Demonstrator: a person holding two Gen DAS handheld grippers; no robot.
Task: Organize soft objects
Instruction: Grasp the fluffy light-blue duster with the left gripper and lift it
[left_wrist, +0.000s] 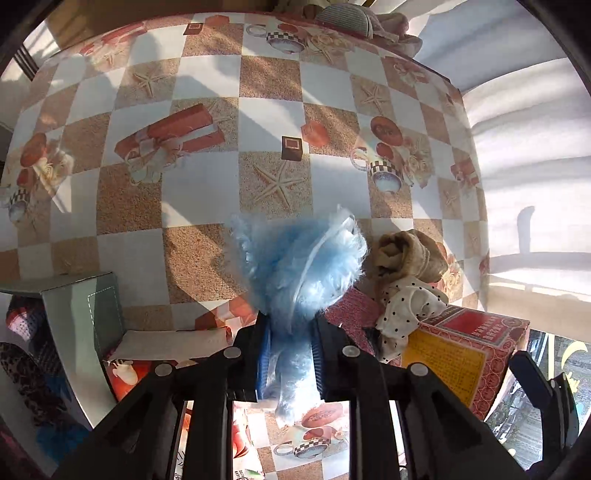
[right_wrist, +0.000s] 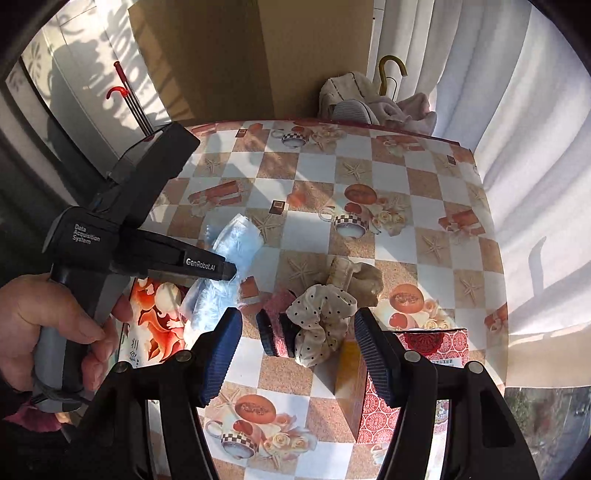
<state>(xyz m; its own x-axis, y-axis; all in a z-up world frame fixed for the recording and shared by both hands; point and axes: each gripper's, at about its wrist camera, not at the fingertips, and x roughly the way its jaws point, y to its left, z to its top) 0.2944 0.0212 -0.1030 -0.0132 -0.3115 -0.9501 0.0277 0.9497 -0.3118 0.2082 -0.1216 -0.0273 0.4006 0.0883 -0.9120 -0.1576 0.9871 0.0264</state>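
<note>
My left gripper (left_wrist: 291, 354) is shut on a light-blue fluffy piece (left_wrist: 299, 258), whose tuft stands up above the blue pads (left_wrist: 263, 354). The right wrist view shows the same fluffy piece (right_wrist: 229, 243) hanging from that gripper (right_wrist: 231, 271), held by a person's hand (right_wrist: 44, 321). My right gripper (right_wrist: 299, 354) is open above a cream polka-dot scrunchie (right_wrist: 321, 325), with nothing between its fingers. A beige rolled cloth (right_wrist: 354, 277) lies just behind the scrunchie and a maroon fuzzy item (right_wrist: 277, 317) lies to its left. In the left wrist view this heap sits to the right: beige cloth (left_wrist: 406, 254), scrunchie (left_wrist: 406, 310).
The table (right_wrist: 388, 177) has a chequered printed cover. A red patterned box (right_wrist: 417, 343) stands at the near right and an orange printed box (right_wrist: 155, 314) at the near left. A grey-green box (left_wrist: 85, 306) holds dark fabrics. Clothes (right_wrist: 369, 99) are piled at the far edge.
</note>
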